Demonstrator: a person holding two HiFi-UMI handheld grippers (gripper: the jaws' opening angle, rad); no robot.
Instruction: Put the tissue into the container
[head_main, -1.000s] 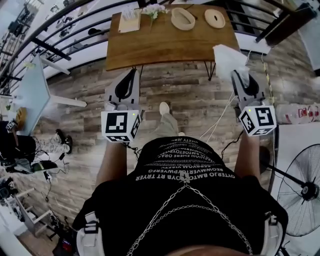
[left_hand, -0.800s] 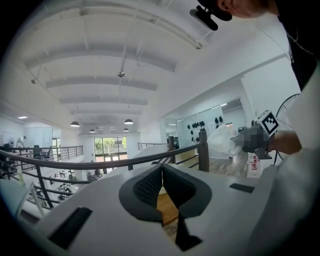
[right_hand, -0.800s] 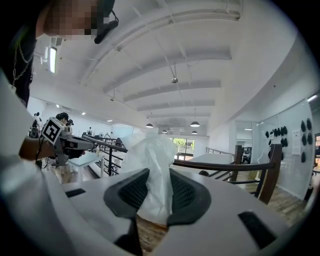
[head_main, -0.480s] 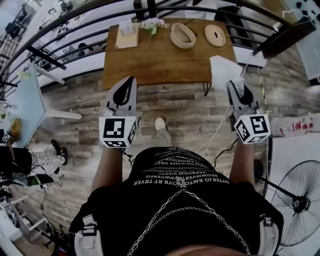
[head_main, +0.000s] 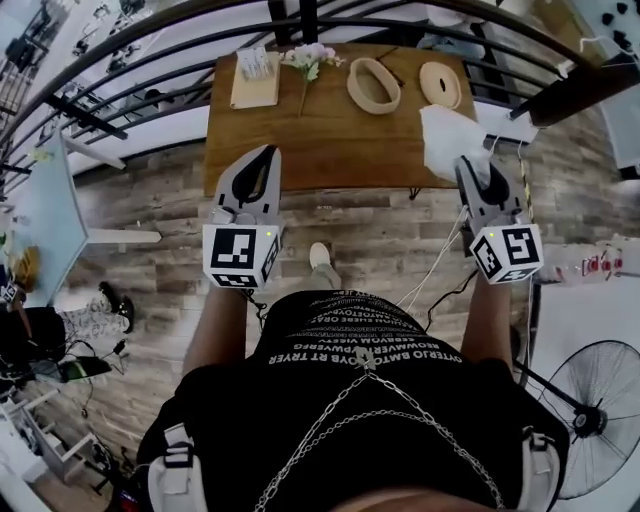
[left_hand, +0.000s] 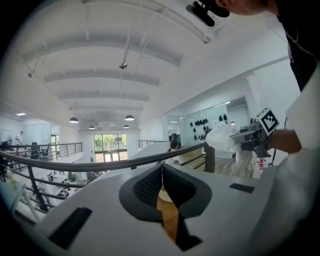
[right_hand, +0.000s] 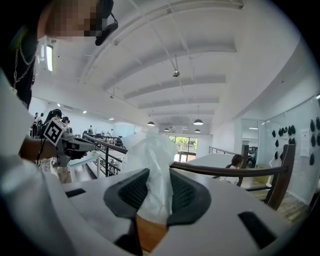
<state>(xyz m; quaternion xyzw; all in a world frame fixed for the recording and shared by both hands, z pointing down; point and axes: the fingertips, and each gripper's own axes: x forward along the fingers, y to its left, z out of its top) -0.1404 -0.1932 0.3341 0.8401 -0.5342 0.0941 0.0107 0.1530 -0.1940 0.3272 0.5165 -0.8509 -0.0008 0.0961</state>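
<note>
My right gripper (head_main: 470, 165) is shut on a crumpled white tissue (head_main: 452, 140), which sticks up beyond the jaws over the right end of the wooden table (head_main: 330, 140). In the right gripper view the tissue (right_hand: 157, 170) is pinched between the dark pads (right_hand: 185, 192). An oval wooden container (head_main: 373, 84) sits open at the back of the table, its round lid (head_main: 441, 84) to its right. My left gripper (head_main: 262, 155) hovers at the table's front left edge, shut with nothing between its jaws (left_hand: 161, 175).
A tissue holder on a board (head_main: 256, 68) and a flower sprig (head_main: 310, 58) stand at the table's back left. A dark railing (head_main: 150, 70) runs behind the table. A standing fan (head_main: 600, 420) is at the lower right, a pale table (head_main: 50, 190) at the left.
The person has stepped towards the wooden table, so both grippers now reach its front edge. The tissue stays in the right gripper.
</note>
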